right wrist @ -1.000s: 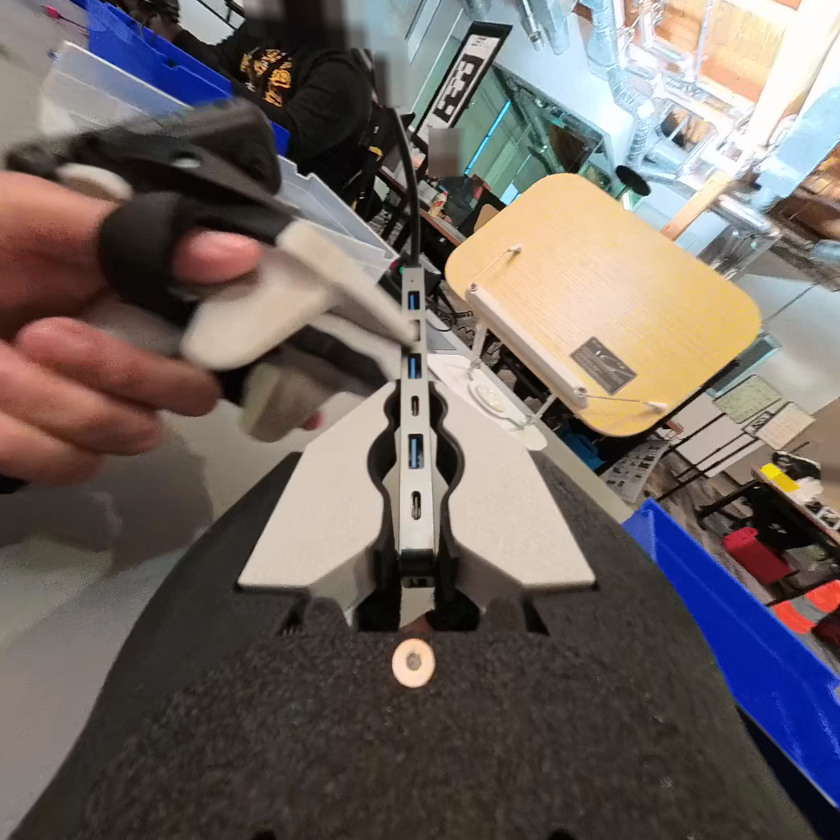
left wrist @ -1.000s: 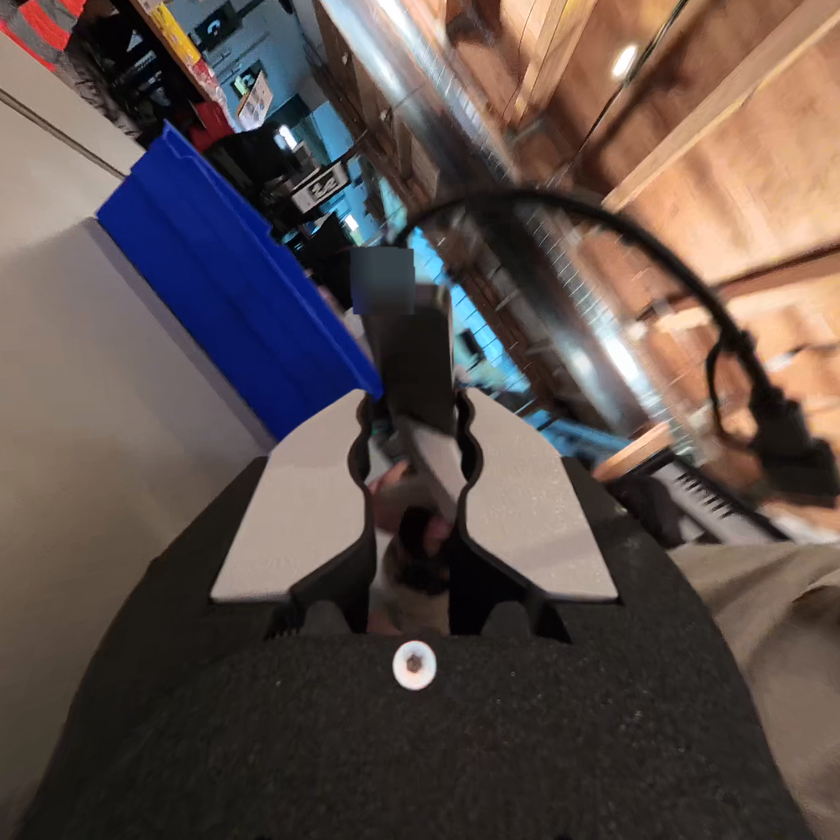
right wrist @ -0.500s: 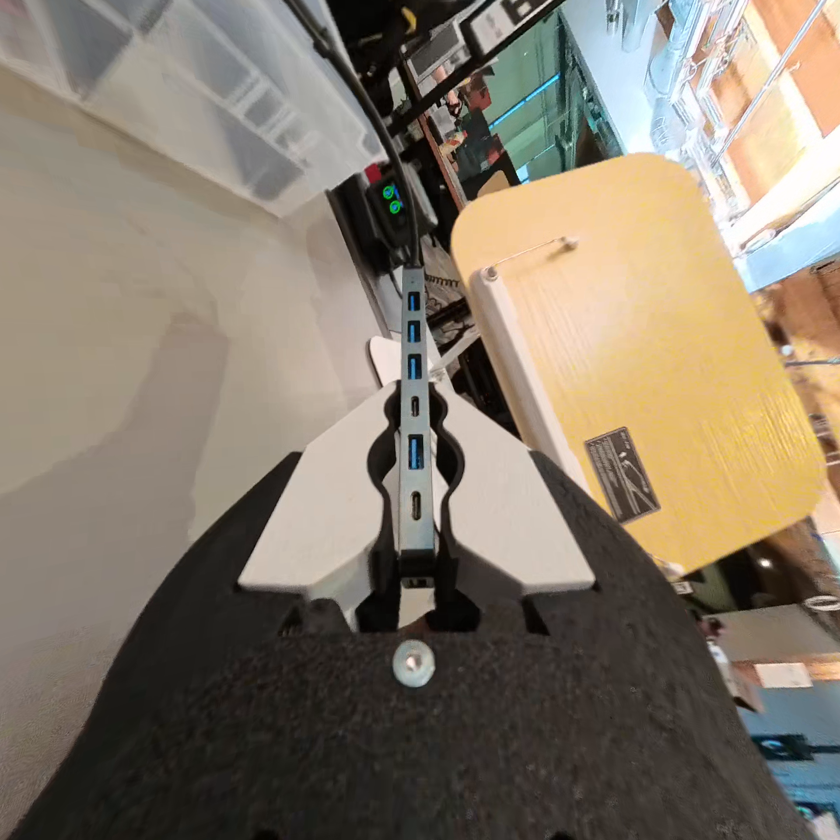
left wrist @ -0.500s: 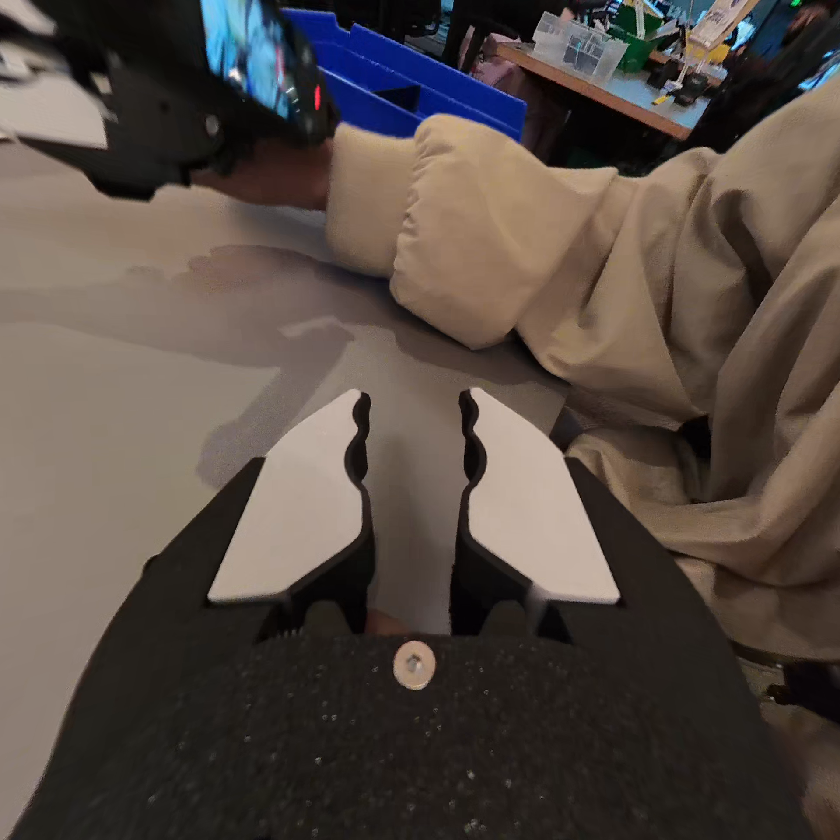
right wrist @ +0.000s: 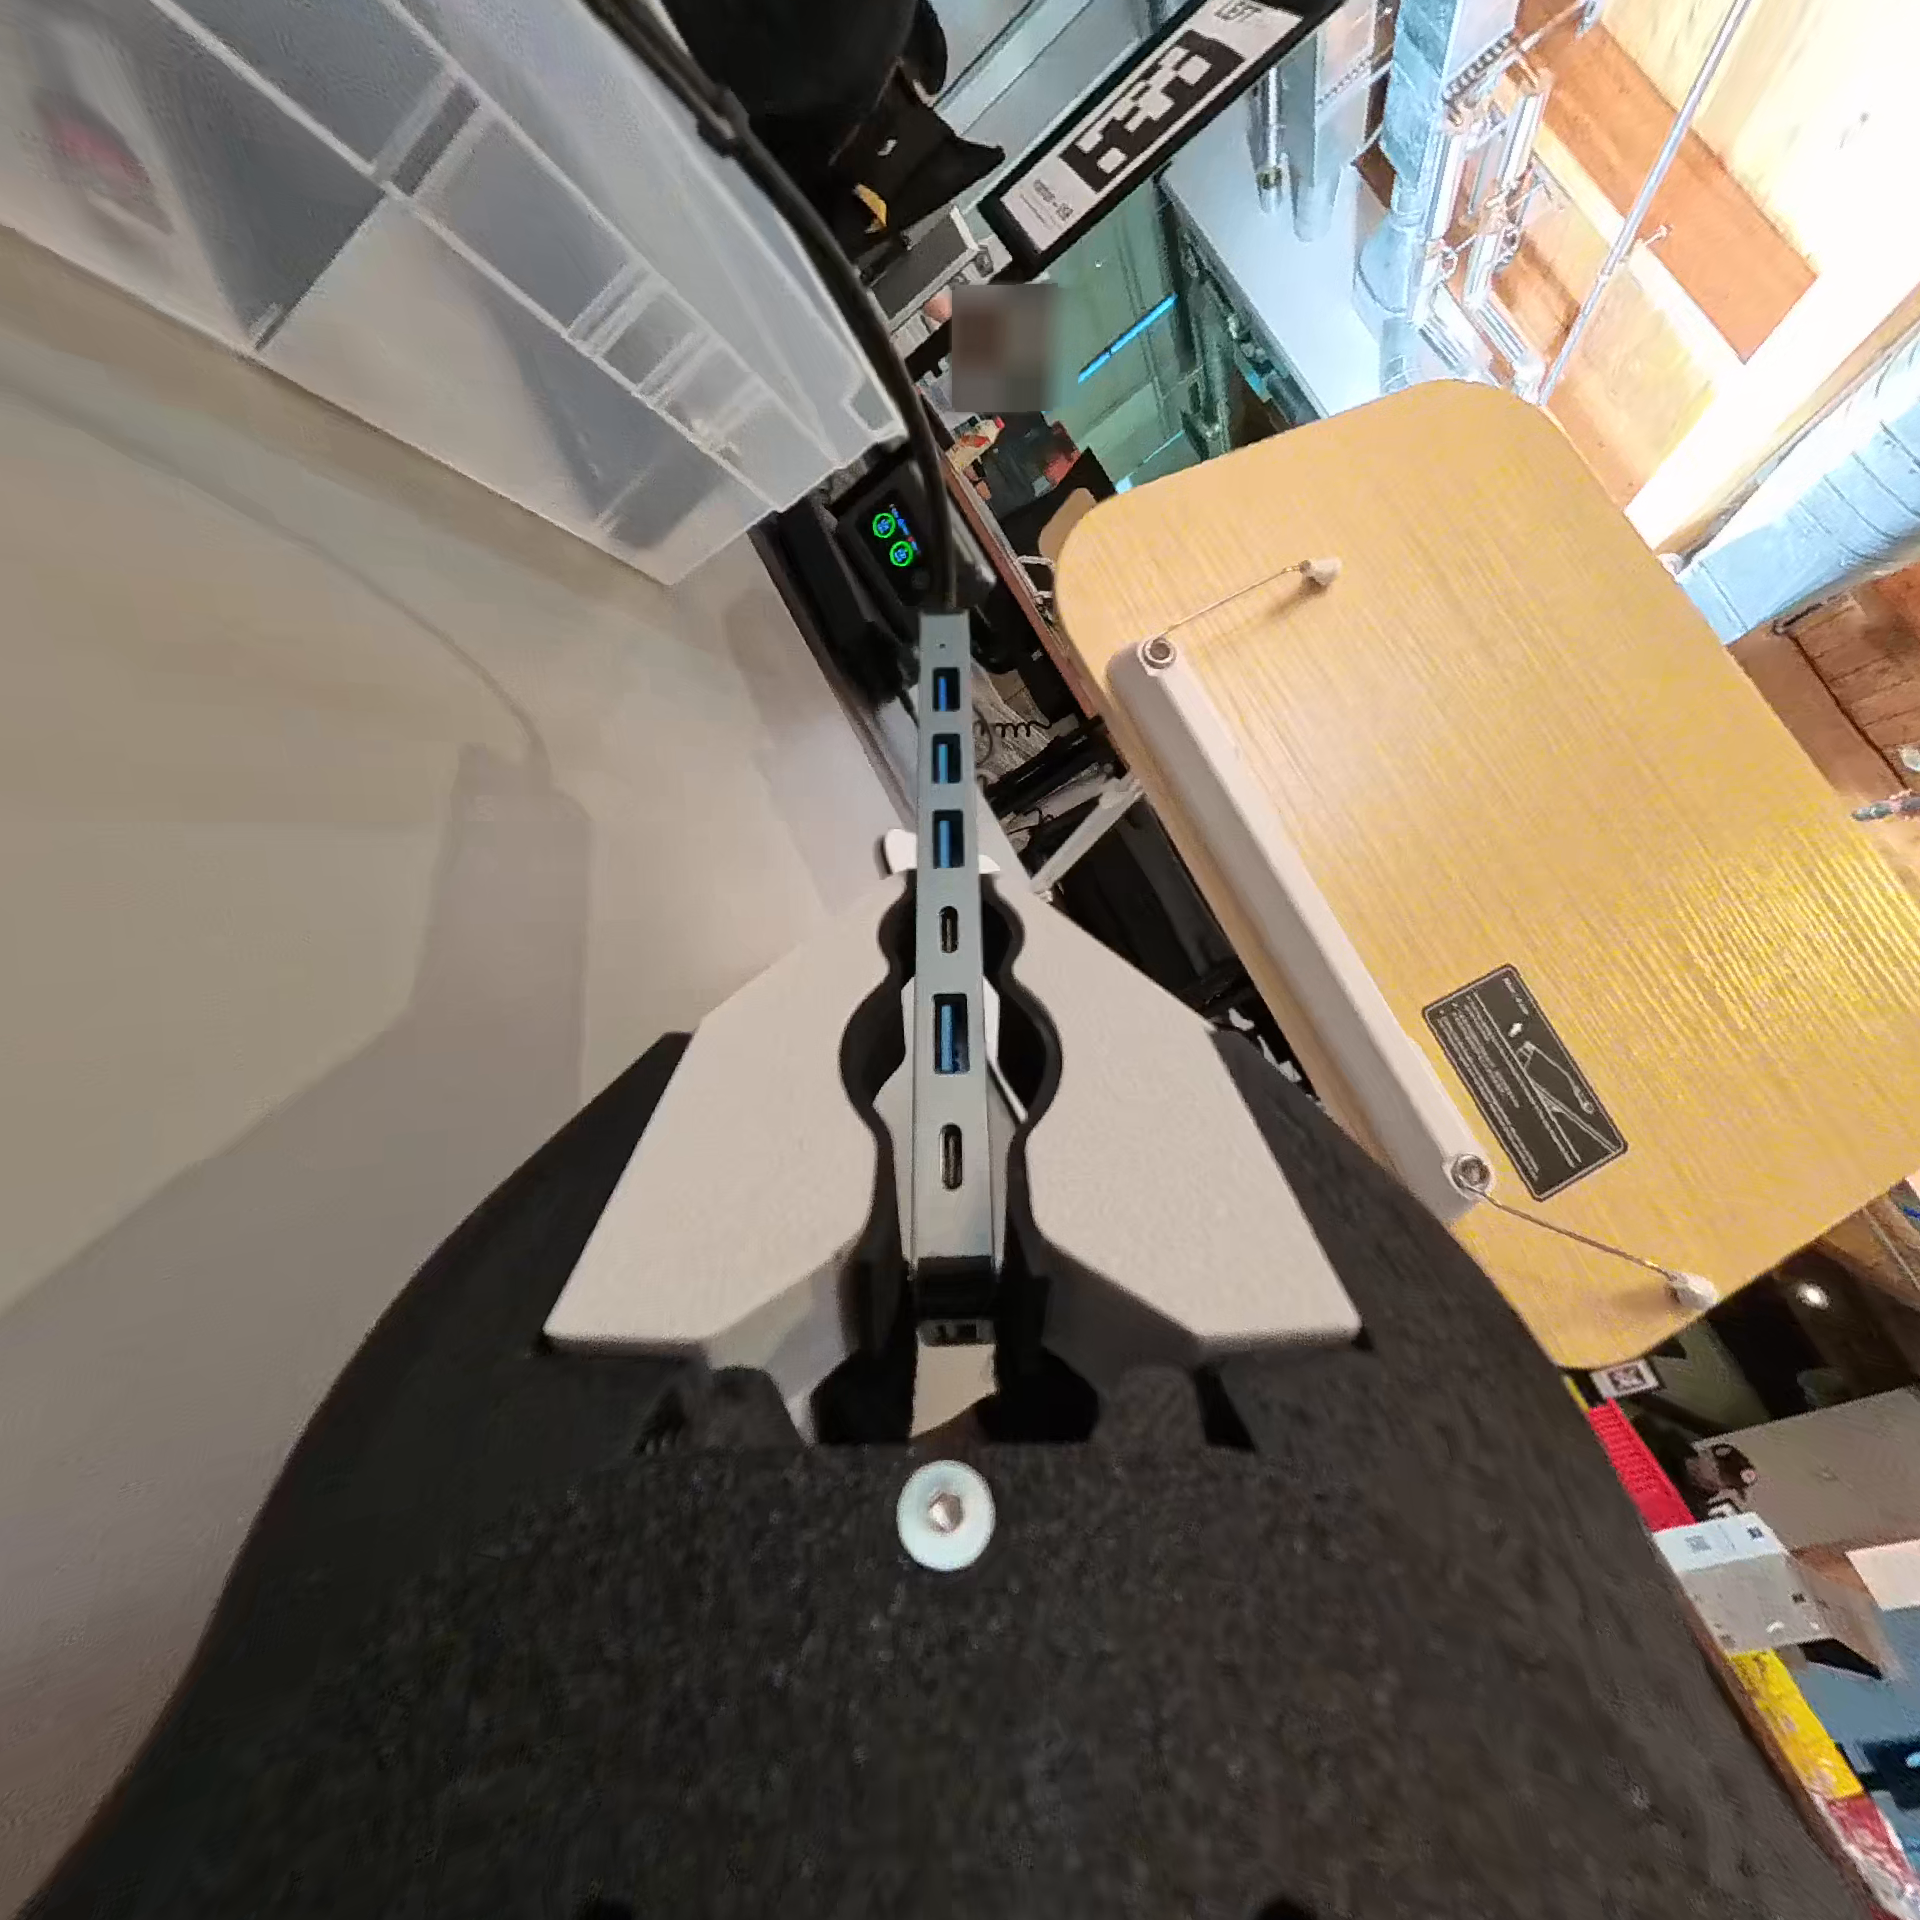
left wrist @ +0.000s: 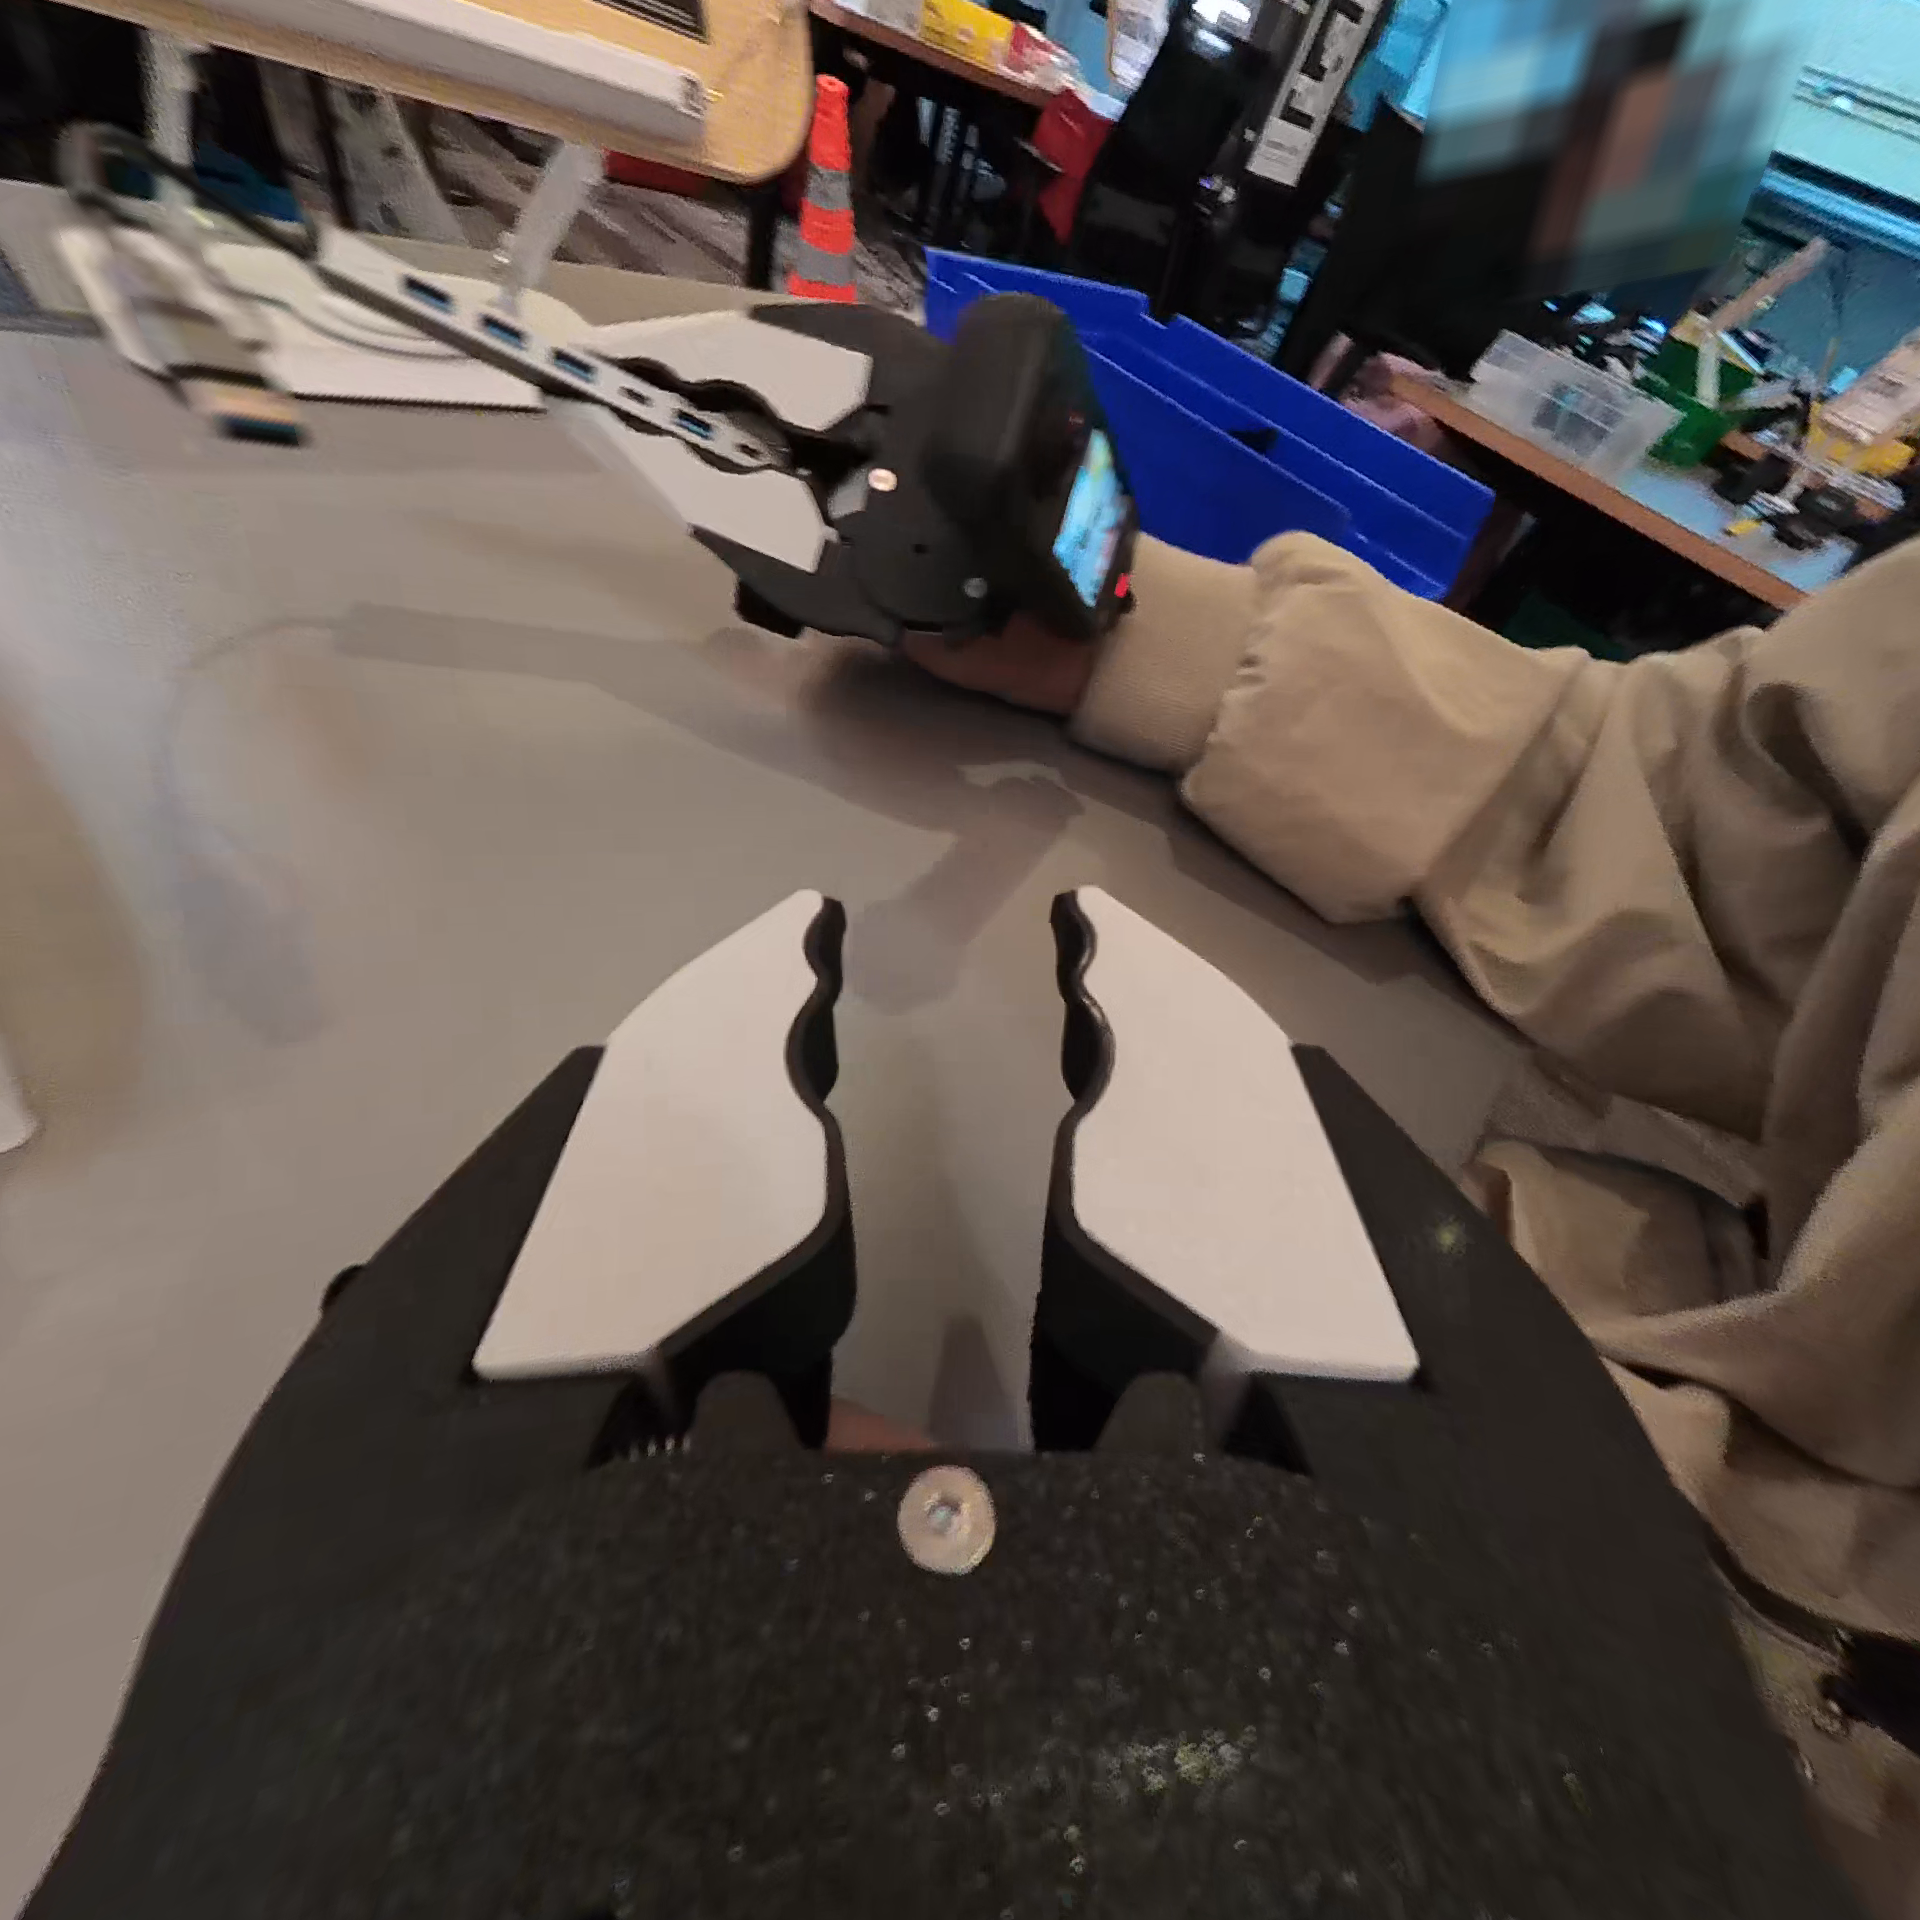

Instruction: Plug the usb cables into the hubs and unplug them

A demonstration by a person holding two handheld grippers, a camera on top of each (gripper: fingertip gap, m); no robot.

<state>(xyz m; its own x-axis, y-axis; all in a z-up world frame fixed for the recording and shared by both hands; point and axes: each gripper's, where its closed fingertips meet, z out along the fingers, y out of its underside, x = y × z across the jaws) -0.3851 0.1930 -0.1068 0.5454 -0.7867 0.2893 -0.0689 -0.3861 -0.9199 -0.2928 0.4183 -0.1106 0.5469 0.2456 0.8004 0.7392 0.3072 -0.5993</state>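
1. Right gripper: pinches slim grey metal hub, raised above the table.
2. Left gripper: spread, empty.
3. Blurred plug, possibly USB, lying beyond.
4. Clear plastic bin, blue bins nearby.

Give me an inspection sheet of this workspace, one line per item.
Surface: grey table, mostly bare.
Job's things: grey USB hub held edge-up, every visible port empty; a loose USB plug lies on the table.
Clutter: clear plastic bin, white stand base.
Grippers: right gripper shut on the hub; left gripper open and empty.
Cables: black cable runs from the hub's far end.
Surroundings: blue bins, wooden board, traffic cone, beige sleeve.
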